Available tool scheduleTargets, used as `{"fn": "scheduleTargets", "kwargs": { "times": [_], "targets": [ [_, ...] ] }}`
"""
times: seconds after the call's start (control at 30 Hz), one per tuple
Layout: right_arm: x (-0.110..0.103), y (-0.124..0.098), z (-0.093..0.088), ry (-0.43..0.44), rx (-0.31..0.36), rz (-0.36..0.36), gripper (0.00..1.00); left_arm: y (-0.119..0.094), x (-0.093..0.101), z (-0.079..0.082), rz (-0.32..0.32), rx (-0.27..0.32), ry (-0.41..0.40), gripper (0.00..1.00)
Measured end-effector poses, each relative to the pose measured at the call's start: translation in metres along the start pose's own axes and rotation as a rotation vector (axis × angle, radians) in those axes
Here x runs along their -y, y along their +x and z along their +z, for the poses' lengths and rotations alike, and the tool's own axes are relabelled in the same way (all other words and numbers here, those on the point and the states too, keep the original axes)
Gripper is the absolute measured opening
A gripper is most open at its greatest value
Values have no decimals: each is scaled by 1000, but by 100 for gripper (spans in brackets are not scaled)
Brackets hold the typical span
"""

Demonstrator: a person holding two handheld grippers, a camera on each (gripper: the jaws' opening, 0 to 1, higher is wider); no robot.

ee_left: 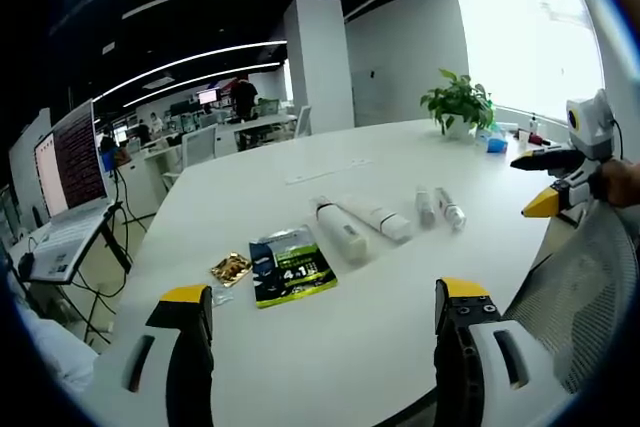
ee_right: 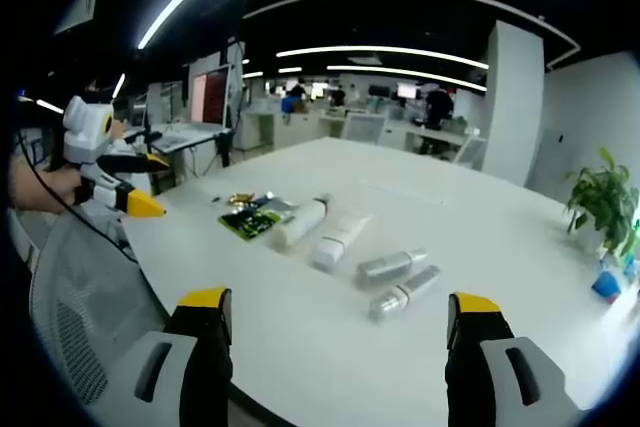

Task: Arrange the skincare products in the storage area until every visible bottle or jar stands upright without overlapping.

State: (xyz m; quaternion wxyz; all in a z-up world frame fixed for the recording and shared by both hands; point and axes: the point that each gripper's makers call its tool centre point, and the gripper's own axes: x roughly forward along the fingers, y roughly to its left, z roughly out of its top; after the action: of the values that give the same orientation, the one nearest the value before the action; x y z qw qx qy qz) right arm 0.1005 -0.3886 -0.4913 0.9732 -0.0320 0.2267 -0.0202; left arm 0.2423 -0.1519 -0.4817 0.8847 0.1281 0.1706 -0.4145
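Observation:
Two white tubes (ee_left: 340, 230) (ee_left: 380, 217) lie on their sides on the white table (ee_left: 400, 327), with two small silver bottles (ee_left: 425, 205) (ee_left: 451, 210) lying beside them. From the right gripper view, the tubes (ee_right: 300, 222) (ee_right: 340, 237) and silver bottles (ee_right: 390, 265) (ee_right: 402, 295) lie in a loose row. My left gripper (ee_left: 323, 293) hangs open near the table edge, well short of them. My right gripper (ee_right: 338, 299) is open too, with nothing between its jaws. Each gripper also appears in the other's view, the right gripper (ee_left: 522, 187) and the left gripper (ee_right: 160, 185).
A green sachet (ee_left: 290, 267) and a gold packet (ee_left: 230, 268) lie left of the tubes. A potted plant (ee_left: 458, 102) stands at the table's far end. A mesh chair back (ee_right: 70, 317) sits at the near edge. A laptop (ee_left: 70, 162) stands on a stand beside the table.

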Motion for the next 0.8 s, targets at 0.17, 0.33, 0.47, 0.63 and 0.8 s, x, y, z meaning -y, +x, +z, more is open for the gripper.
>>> {"fn": "scheduleTargets", "kwargs": {
  "times": [0.17, 0.33, 0.47, 0.63, 0.8],
  "targets": [
    [0, -1, 0, -1, -1, 1, 92, 1, -2, -1, 1, -2, 3, 85],
    [0, 0, 0, -4, -4, 2, 92, 3, -5, -4, 0, -3, 2, 85],
    [-1, -1, 0, -2, -3, 2, 92, 3, -5, -4, 0, -6, 3, 85],
    [-2, -1, 0, -8, -8, 7, 92, 3, -5, -5, -1, -9, 5, 84],
    [-4, 0, 0, -12, -11, 12, 92, 4, -5, -5, -1, -10, 5, 84]
  ]
}}
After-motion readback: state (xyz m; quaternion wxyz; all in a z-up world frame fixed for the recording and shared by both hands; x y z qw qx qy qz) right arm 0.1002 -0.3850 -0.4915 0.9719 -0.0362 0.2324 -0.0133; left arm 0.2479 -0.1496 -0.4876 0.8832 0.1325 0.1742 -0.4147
